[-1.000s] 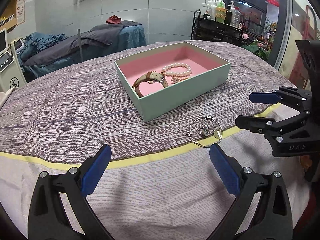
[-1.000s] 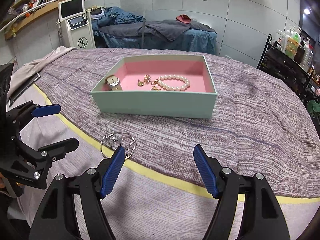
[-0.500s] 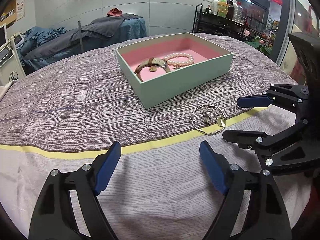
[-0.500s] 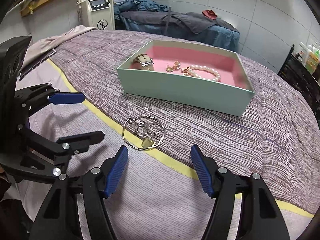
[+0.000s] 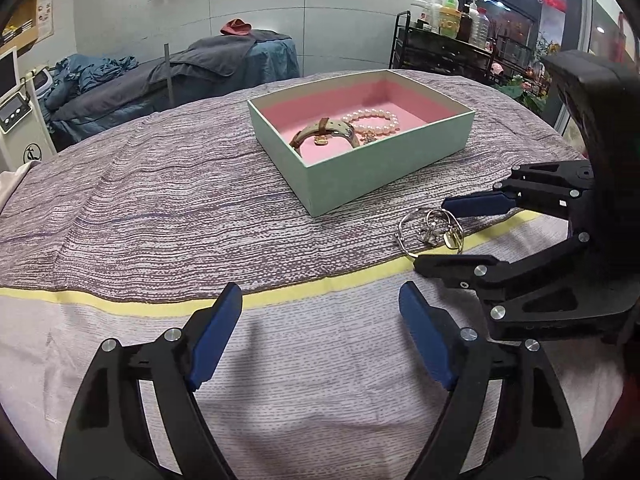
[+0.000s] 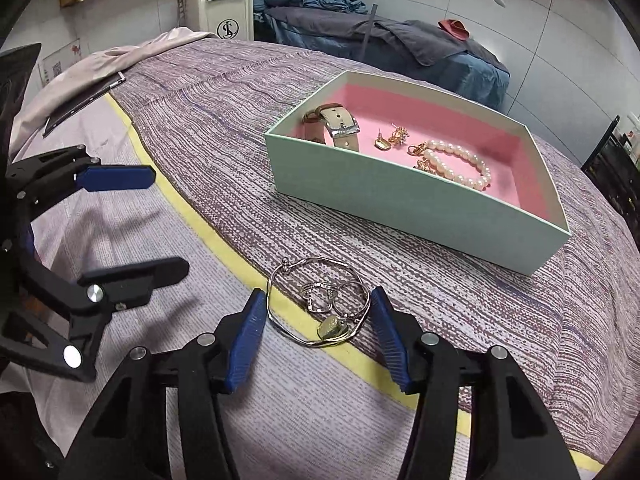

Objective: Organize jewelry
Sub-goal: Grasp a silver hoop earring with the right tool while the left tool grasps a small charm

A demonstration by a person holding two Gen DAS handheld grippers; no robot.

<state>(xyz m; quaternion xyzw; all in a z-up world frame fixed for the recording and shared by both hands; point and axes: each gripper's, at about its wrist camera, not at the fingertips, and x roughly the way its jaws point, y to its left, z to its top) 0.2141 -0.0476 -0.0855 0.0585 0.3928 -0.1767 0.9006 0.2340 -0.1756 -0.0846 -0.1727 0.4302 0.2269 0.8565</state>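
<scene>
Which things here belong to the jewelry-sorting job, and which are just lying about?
Job: silver bangle with rings inside its loop, between the right gripper's closing, not yet touching pads; green box holding watch, pearl bracelet, gold earrings.

Lying about: tablet, bottle rack, massage bed.

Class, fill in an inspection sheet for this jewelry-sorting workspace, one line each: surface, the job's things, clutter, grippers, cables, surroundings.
Surface: striped purple cloth with a yellow stripe.
Job's things: green box with pink lining holds a watch, gold earrings and a pearl bracelet; a silver bangle with small rings inside it lies on the cloth in front of the box.
Clutter: a tablet at the cloth's far left edge.
Grippers: right gripper straddles the bangle, jaws just been closing, pads not yet pressing; left gripper open over bare cloth.
Cables: nothing seen.
Surroundings: treatment bed, machine with a screen, bottle rack.
</scene>
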